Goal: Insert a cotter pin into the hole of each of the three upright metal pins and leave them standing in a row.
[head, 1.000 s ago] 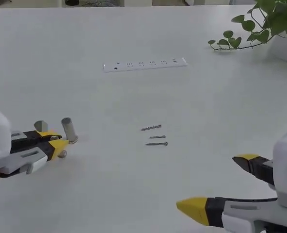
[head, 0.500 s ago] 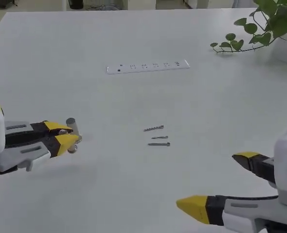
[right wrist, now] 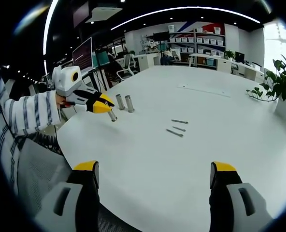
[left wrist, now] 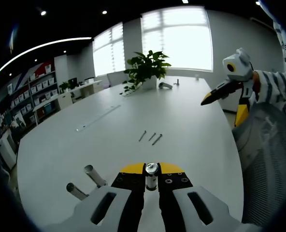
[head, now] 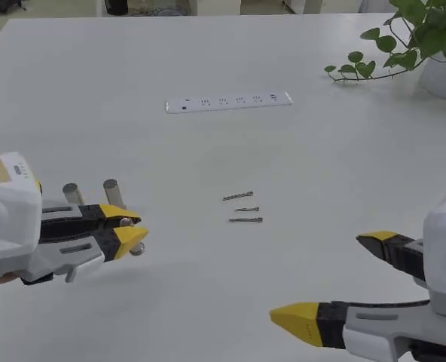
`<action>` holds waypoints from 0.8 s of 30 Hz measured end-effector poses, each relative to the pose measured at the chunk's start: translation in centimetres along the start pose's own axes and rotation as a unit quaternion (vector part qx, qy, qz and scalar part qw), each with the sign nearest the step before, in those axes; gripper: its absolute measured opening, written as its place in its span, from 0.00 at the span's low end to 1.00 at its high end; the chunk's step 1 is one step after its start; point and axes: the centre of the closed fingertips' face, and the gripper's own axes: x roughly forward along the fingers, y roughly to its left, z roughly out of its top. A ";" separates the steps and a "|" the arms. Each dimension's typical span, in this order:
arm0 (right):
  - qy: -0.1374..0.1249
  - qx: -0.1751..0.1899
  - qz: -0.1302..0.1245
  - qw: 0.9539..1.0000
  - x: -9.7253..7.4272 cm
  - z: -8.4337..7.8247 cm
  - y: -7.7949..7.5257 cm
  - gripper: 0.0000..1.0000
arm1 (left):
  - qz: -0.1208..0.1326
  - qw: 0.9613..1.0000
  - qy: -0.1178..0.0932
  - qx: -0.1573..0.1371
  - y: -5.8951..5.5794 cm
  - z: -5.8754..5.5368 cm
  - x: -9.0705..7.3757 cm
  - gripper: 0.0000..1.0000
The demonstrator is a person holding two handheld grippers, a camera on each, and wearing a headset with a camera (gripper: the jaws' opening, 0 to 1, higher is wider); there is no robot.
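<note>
Left gripper (head: 132,230) is clamped on 1 metal pin (left wrist: 151,176), upright between the jaws; I cannot tell if its foot touches the table (head: 321,143). The 2 other metal pins (head: 111,193) stand just behind. The 3 cotter pins (head: 245,210) lie side by side mid-table. Right gripper (head: 327,279) hangs wide open, near me.

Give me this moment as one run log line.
left gripper shut on metal pin | right gripper open, empty | two other pins upright | three cotter pins loose on table
</note>
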 end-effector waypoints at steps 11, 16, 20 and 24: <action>-0.012 0.007 0.003 1.000 -0.1 0.4 0.4 0.98 | -0.022 1.000 0.011 -0.005 -2.3 -1.0 0.8 0.05; -0.009 0.000 0.004 1.000 -0.2 0.4 0.4 0.98 | -0.019 1.000 0.016 -0.006 -2.8 -1.5 0.9 0.05; -0.007 -0.002 0.005 1.000 -0.1 0.3 0.5 0.98 | -0.022 1.000 0.021 -0.007 -3.3 -2.0 1.0 0.05; -0.003 -0.008 0.011 1.000 0.1 0.3 0.9 0.98 | -0.027 0.999 0.027 -0.003 -3.8 -2.4 1.3 0.05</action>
